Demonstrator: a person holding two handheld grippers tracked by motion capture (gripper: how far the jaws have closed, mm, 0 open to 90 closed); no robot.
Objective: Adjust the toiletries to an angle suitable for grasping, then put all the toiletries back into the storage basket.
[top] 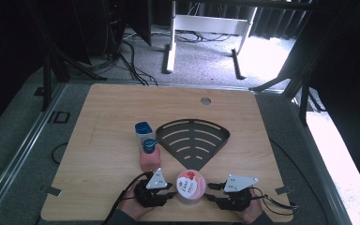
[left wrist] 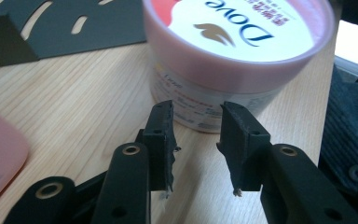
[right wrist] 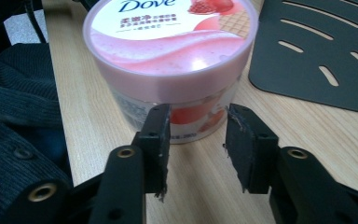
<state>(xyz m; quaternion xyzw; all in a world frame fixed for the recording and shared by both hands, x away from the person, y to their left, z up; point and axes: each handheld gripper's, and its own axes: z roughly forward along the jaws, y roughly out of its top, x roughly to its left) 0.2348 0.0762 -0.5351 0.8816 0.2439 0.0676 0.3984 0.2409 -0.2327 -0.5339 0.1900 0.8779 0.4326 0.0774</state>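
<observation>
A round pink Dove tub [top: 190, 186] with a white and pink lid stands upright near the table's front edge, between my two grippers. My left gripper [top: 171, 191] is at its left side, jaws open, tips just short of the tub's [left wrist: 233, 51] lower wall, nothing between them [left wrist: 196, 112]. My right gripper [top: 211, 192] faces the tub [right wrist: 172, 60] from the other side. Its jaws [right wrist: 196, 114] stand apart with nothing between them, their tips close to the tub's wall; I cannot tell whether they touch it.
A black fan-shaped slotted rack [top: 194, 140] lies flat behind the tub. Left of it stand a pink bottle with a blue cap [top: 148, 157] and a small blue-capped bottle [top: 143, 131]. The wooden table [top: 108, 122] has a hole [top: 206, 100] at its far edge. A dark sleeve [right wrist: 18, 102] shows.
</observation>
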